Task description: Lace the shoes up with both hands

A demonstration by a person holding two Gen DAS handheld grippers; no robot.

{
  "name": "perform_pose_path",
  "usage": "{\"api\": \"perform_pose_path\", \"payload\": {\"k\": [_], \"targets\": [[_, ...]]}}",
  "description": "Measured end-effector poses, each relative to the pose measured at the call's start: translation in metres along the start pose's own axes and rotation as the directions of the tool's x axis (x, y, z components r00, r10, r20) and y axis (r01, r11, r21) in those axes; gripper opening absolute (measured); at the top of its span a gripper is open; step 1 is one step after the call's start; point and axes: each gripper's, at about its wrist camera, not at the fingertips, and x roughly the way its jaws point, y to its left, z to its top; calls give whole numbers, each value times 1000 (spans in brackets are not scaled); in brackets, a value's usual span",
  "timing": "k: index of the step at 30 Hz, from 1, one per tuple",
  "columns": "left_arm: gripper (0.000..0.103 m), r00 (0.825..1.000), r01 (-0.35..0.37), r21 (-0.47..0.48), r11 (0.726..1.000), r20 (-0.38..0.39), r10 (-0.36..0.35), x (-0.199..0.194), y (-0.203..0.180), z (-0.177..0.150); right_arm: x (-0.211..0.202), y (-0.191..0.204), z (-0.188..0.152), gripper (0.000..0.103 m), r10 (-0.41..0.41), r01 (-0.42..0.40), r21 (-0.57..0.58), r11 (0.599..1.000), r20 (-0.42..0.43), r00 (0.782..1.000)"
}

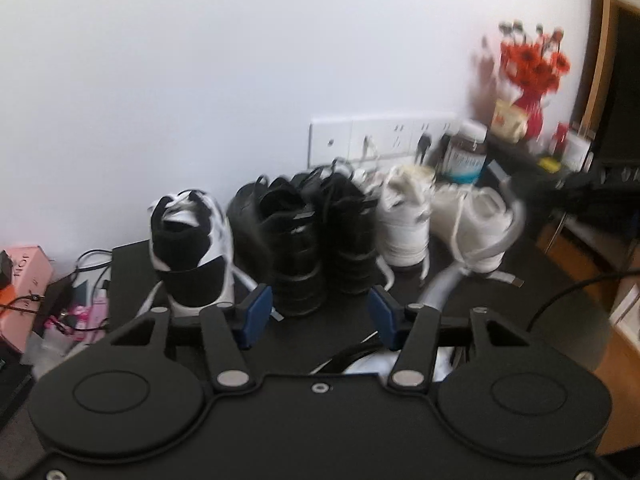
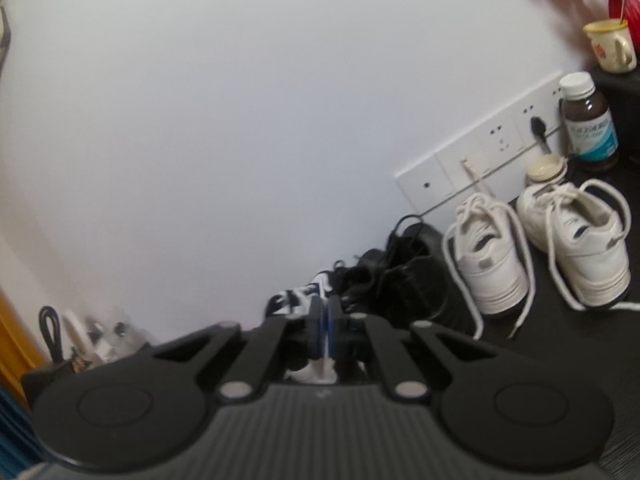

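Plain white wall [image 1: 200,80] ahead of me, evenly lit, no shadows to speak of. Low along it runs a white socket strip [image 1: 380,136], a dark plug pushed in on the right, a pale cable hanging from the middle. Below sits the dark tabletop [image 1: 560,320], black and matte. Off to the right, red flowers [image 1: 534,66] in a red vase, a cream mug [image 2: 610,44] just beside it, and a brown bottle [image 2: 588,120] with a white cap and a blue label standing against the wall. A wooden frame [image 1: 600,40] edges the far right. At the left, a pink box [image 1: 24,276] among tangled cables.
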Motion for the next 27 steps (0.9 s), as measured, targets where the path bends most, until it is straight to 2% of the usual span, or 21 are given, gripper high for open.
{"api": "perform_pose_path", "payload": {"k": [2, 6, 8, 9, 10, 11, 14, 16, 18, 22, 27], "targets": [[55, 1000, 9, 30, 1000, -26, -8, 6, -3, -6, 0, -1, 0, 2, -28, 28, -17, 999, 19, 999], [55, 997, 36, 67, 997, -66, -31, 18, -9, -15, -15, -4, 9, 2, -18, 18, 5, 1000, 110, 994], [54, 996, 43, 67, 997, -86, -38, 25, -9, -18, -20, -4, 14, 2, -11, 12, -10, 1000, 129, 992], [52, 994, 47, 64, 997, -99, -40, 30, -9, -19, -17, -3, 13, 2, -9, 11, -19, 1000, 111, 994], [44, 993, 55, 61, 997, -111, -48, 33, -8, -20, -12, -2, 10, 2, -9, 11, -27, 1000, 82, 997], [41, 991, 65, 52, 997, -122, -58, 36, -7, -21, -8, -2, 7, 2, -9, 11, -36, 999, 52, 999], [40, 987, 86, 18, 996, -141, -82, 45, -2, -23, 13, 0, -12, 2, -8, 4, -53, 999, -60, 998], [40, 983, 99, -20, 995, -151, -100, 50, 2, -23, 29, 3, -32, 2, -3, -5, -54, 999, -144, 990], [40, 976, 123, -96, 988, -166, -137, 56, 11, -23, 43, 7, -49, 2, 5, -18, -59, 998, -220, 975], [40, 955, 173, -281, 944, -185, -230, 67, 35, -23, 64, 12, -70, 2, -1, -17, -55, 998, -318, 948], [40, 928, 209, -451, 868, -188, -322, 80, 57, -27, 77, 10, -75, 2, -33, 20, -39, 999, -374, 927]]}}
